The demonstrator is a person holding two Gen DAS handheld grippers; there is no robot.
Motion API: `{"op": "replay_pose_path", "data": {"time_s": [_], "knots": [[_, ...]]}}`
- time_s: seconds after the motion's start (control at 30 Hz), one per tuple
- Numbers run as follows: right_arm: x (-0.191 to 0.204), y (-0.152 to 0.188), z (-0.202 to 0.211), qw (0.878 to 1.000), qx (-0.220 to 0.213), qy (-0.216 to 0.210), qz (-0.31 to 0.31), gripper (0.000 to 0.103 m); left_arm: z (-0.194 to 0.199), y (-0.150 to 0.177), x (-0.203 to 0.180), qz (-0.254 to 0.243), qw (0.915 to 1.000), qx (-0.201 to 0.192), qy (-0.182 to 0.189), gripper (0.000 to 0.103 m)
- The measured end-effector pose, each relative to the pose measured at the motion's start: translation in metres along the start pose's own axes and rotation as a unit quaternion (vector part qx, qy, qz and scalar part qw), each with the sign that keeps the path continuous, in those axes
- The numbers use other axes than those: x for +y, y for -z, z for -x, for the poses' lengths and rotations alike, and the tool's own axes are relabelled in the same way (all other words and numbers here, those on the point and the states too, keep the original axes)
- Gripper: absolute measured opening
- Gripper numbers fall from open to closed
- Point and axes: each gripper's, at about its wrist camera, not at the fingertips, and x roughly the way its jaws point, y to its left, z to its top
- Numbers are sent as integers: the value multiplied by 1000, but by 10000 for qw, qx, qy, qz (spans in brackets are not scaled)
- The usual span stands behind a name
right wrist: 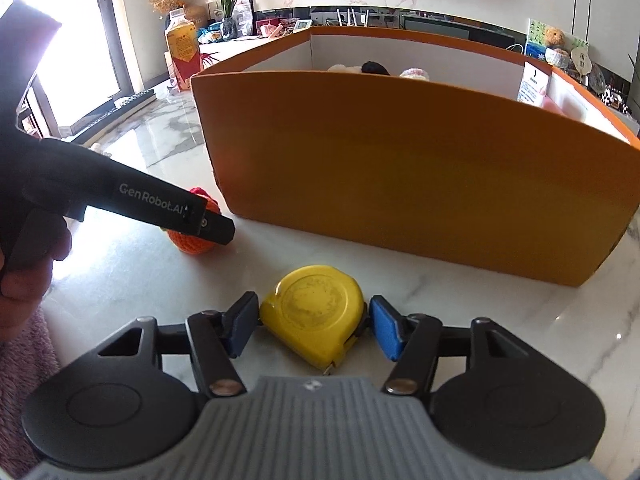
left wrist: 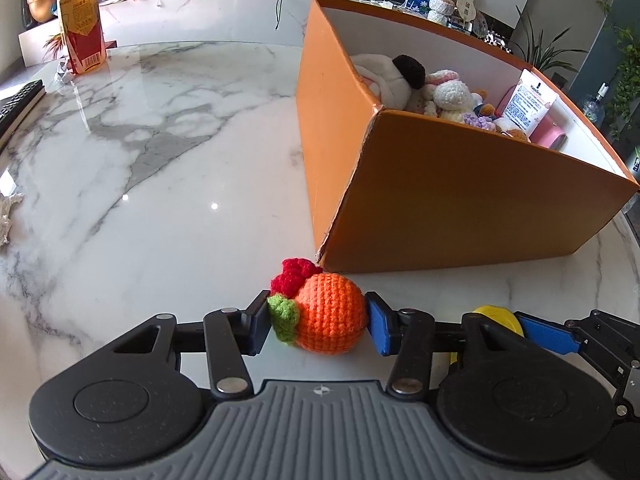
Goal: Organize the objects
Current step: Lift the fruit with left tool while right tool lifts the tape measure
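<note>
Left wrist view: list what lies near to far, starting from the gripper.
left gripper → crocheted orange fruit → orange box → drink bottle.

left wrist: looked steeply down, close over marble table (left wrist: pixel 160 200) | right wrist: likewise | shared: orange box (left wrist: pixel 460 200), crocheted orange (left wrist: pixel 330 316)
</note>
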Motion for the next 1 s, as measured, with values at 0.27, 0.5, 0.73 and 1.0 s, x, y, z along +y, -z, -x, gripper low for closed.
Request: {"op": "replay_pose_path", "data": {"time_s": [0.27,0.5,0.73,1.0], "knots": [[7,-22,1,9938,147,841,-707,69,0,0,3,80,9999,-18,131,57],[13,-22,-11,9861,494,1137,-1108,68,0,1,0,-19,9997,-10,243,57],[7,-5,0,9858,592,1297,-890,66,0,1,-1,-41,9996,0,277,57],[3,-11,1,9943,160,1014,-292,80,-1,2,-3,-85,9996,5,272,57]]}}
